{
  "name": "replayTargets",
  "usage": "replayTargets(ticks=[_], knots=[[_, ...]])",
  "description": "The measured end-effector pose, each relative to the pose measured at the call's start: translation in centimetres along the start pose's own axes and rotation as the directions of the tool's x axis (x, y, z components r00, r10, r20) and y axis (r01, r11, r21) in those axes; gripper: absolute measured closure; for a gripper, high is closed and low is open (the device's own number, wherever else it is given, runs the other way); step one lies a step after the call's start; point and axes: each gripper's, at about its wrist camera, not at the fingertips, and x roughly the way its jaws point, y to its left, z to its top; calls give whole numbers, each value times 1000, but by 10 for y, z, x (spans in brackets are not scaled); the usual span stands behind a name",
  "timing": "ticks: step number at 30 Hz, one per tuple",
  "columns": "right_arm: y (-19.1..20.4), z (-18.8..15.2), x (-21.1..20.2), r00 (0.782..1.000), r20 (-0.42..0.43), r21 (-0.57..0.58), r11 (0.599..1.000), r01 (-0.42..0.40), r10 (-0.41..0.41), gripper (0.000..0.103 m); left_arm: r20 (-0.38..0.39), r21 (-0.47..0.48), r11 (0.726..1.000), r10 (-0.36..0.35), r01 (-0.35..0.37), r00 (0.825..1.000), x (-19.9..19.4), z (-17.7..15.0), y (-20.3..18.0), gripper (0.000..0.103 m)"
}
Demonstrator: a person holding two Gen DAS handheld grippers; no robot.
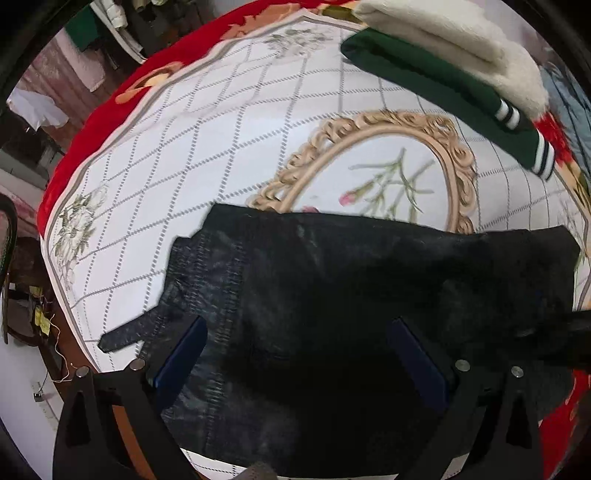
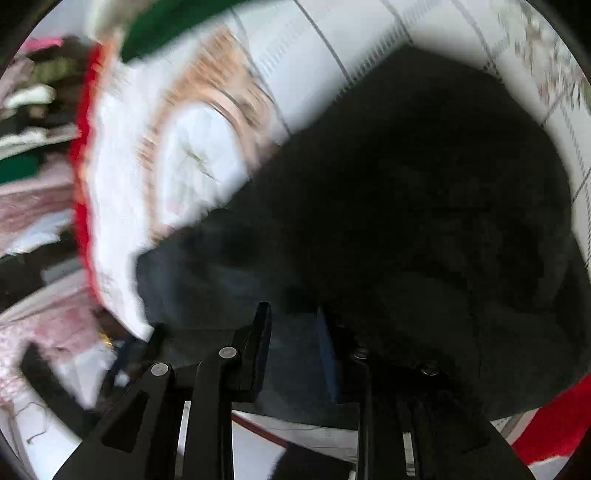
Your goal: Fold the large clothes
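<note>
A large black garment (image 1: 332,280) lies partly folded on a white patterned bedspread (image 1: 207,147) near its front edge. My left gripper (image 1: 299,350) hovers over the garment with its jaws wide open and nothing between them. In the blurred right wrist view the same black garment (image 2: 406,206) fills the right half. My right gripper (image 2: 293,332) has its jaws close together on a fold of the black cloth.
A folded green garment with striped cuffs (image 1: 443,85) and a folded cream one (image 1: 454,40) are stacked at the far right of the bed. A red blanket (image 1: 110,96) borders the bedspread. Hanging clothes (image 1: 110,22) and clutter lie beyond the left edge.
</note>
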Motion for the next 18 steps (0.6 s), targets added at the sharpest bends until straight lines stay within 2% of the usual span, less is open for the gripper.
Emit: replayTargets(ticks=[1,3,5,6,8,10,12,13,14,16,18], knots=[[-4,3,19,998,-2,-11,998,59,-59,85,-11,8,1000,2,-2,1000,2,-3,-4,0],[-6,8,33,995,12,-13,995,95,-95,87,-20,20,1000,6,-6,1000,2,-9,-10,0],[-1,15,31,992,-18,-20,992,127,-127,87,-20,36,999,12,-12,1000,0,-13,-14,0],[-4,16,30,994,-24,-15,995,103,-104,87,-22,44,999,14,-13,1000,-2,-15,-17,0],[-12,14,17,1000,-12,18,1000,-15,15,84,-15,59,998,12,-11,1000,-4,-17,-22,0],[-36,-2,-10,989,45,48,988,-144,142,75,-1,84,996,25,-25,1000,-4,-17,-30,0],[-71,-31,-45,969,163,91,975,-205,189,30,0,103,994,24,-24,1000,3,-18,-38,0],[-85,-44,-58,958,209,101,970,-223,198,25,-4,104,994,18,-17,1000,9,-18,-42,0],[-103,-60,-69,950,251,125,967,-222,185,24,-12,109,994,16,-15,1000,17,-18,-46,0],[-135,-84,-76,945,282,182,958,-222,165,24,-33,121,992,27,-23,999,32,-18,-54,0],[-162,-102,-65,924,317,224,930,-292,214,26,-62,115,993,21,-14,998,47,-18,-57,0]])
